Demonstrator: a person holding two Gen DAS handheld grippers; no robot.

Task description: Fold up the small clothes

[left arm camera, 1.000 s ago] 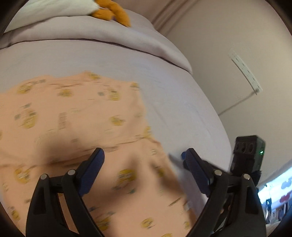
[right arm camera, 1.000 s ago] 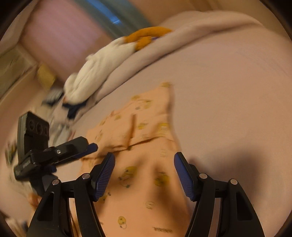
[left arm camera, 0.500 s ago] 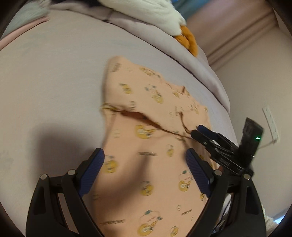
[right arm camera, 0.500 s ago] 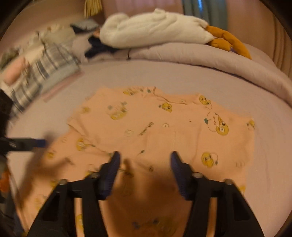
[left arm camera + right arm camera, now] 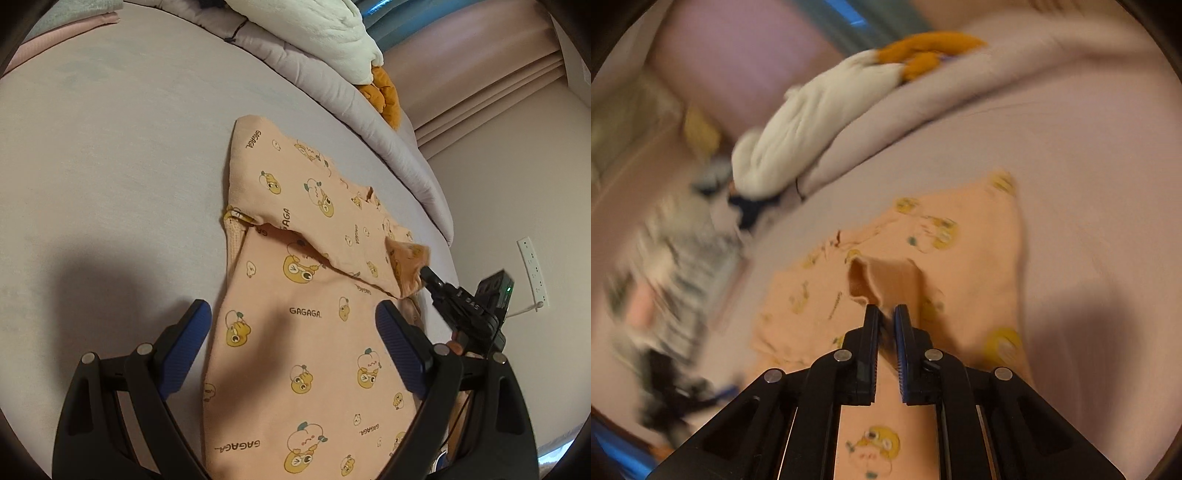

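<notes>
A small peach garment (image 5: 303, 332) printed with yellow cartoon figures lies flat on the pale grey bed, its far sleeve folded across the body. My left gripper (image 5: 291, 325) hovers open just above its lower half, nothing between the blue pads. In the left wrist view my right gripper (image 5: 424, 275) comes in from the right, shut on the garment's right sleeve end, which is lifted into a small peak. The right wrist view shows that gripper (image 5: 886, 312) with its jaws together, pinching a raised fold of peach cloth (image 5: 882, 280).
A rolled grey duvet (image 5: 332, 85) runs along the far side of the bed, with a white plush toy (image 5: 325, 33) with orange feet on it. Striped and plaid clothes (image 5: 676, 266) lie blurred at the left. A wall with a socket strip (image 5: 533, 273) stands right.
My right gripper has shut on the sleeve end and raised it a little. The left gripper swung across the garment earlier and has since held still, open.
</notes>
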